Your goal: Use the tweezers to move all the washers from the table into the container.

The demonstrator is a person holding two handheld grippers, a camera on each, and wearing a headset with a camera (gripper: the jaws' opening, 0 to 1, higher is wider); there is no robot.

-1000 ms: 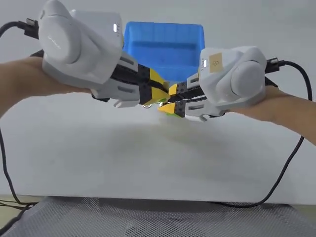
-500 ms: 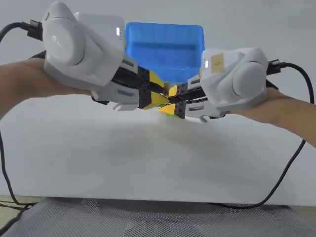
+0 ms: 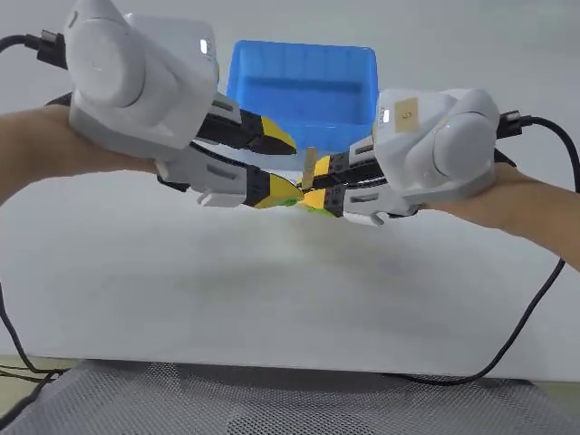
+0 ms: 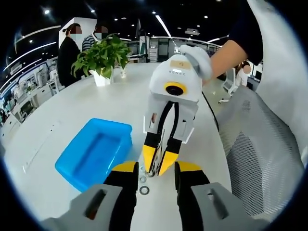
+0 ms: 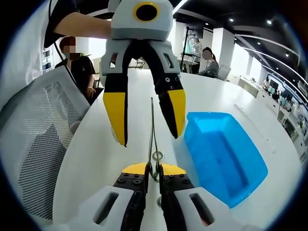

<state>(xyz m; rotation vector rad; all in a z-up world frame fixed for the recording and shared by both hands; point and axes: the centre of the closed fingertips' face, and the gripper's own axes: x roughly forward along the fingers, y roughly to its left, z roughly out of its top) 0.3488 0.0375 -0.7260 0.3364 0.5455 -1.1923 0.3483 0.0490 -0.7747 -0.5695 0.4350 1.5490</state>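
Unreadable tan label (image 3: pixel 405 114) on right hand-held gripper (image 5: pixel 148 171) with tweezers (image 5: pixel 151 130)

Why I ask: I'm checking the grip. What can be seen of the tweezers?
The thin silvery metal tweezers are two narrow blades lying close together. The right tongs are shut on one end, yellow tips pinching it. From there the tweezers run straight ahead into the gap of the open left tongs, whose yellow tips stand either side, seemingly not touching. They appear held above the white table, where a small metal ring washer lies near them.
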